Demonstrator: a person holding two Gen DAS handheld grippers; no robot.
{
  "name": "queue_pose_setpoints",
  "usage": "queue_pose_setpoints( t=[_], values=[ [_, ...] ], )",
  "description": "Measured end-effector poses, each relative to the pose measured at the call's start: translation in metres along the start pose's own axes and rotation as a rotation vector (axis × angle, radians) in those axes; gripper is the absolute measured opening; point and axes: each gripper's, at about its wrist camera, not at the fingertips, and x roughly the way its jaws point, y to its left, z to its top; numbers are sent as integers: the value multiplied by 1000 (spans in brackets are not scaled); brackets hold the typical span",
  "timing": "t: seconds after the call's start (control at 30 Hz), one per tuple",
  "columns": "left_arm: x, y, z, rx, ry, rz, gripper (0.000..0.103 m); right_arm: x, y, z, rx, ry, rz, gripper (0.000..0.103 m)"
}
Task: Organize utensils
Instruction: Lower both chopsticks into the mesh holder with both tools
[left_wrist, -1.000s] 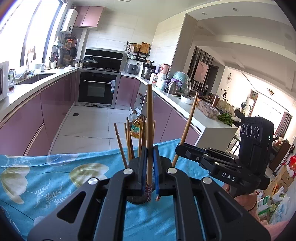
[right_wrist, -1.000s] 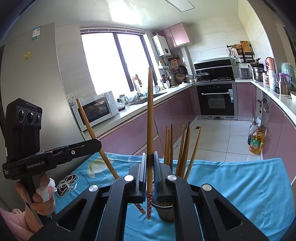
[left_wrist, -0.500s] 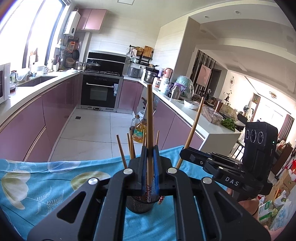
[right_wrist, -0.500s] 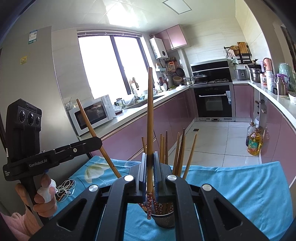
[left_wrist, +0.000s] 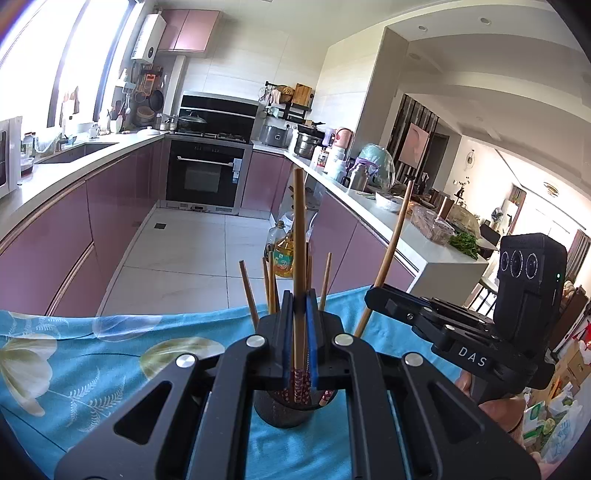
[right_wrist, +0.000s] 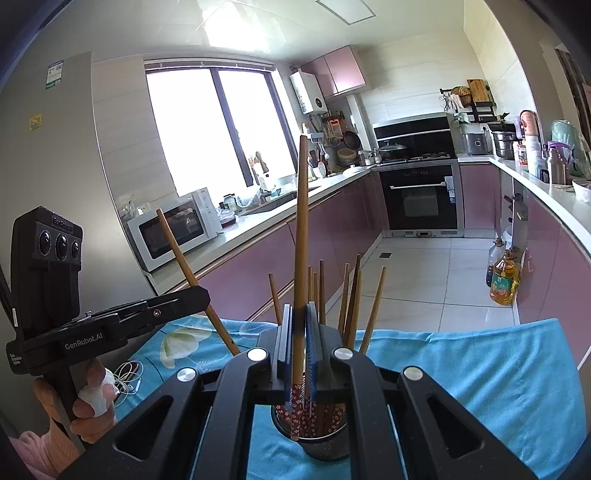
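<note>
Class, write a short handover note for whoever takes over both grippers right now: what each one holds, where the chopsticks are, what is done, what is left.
Left gripper: shut on a chopstick, upright, patterned tip at the holder mouth.
Right gripper: shut on another chopstick, tip over the holder.
Done: several chopsticks stand in the holder on the blue cloth.
Left: lower and release both.

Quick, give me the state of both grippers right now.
Left gripper: shut on a chopstick above the dark holder.
Right gripper: shut on another chopstick.
</note>
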Motion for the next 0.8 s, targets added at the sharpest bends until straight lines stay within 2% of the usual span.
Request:
queue_pose_setpoints(
  t=[0.8],
  values=[
    [13, 5, 4, 12, 36, 15, 7, 16, -13, -4, 32, 29, -25, 6]
  ],
)
